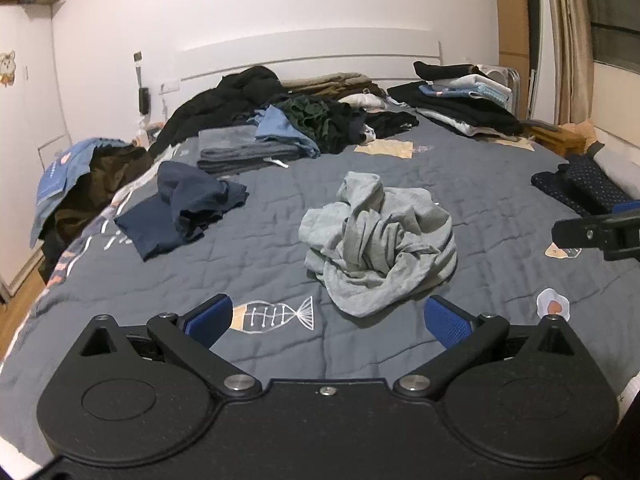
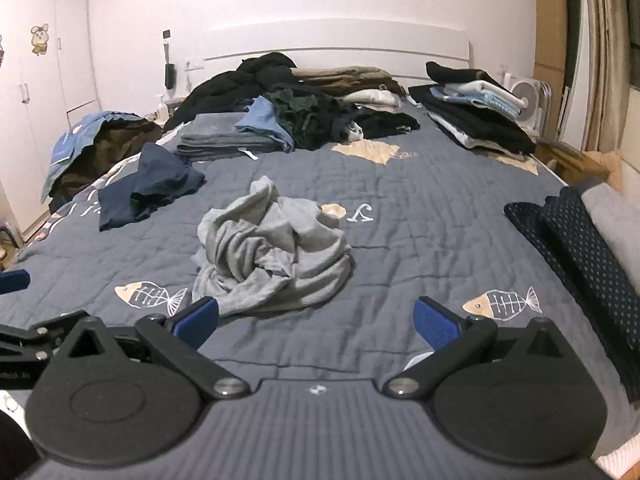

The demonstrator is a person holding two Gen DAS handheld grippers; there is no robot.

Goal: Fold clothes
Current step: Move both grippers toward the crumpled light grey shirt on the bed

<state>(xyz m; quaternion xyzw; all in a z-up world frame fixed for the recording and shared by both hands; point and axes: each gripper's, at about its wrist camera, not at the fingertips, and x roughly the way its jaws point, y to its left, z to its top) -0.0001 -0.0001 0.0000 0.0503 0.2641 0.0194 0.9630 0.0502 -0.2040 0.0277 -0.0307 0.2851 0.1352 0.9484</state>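
A crumpled grey garment lies in a heap on the grey-blue quilt of the bed. My left gripper is open just short of the heap, nothing between its blue pads. My right gripper is open too, the heap lying ahead and to its left, close to the left pad. Part of the right gripper shows at the right edge of the left wrist view. Part of the left gripper shows at the left edge of the right wrist view.
A rumpled navy garment lies left of the heap. Folded stacks and a dark pile of clothes line the headboard side. A dotted navy folded item lies on the right.
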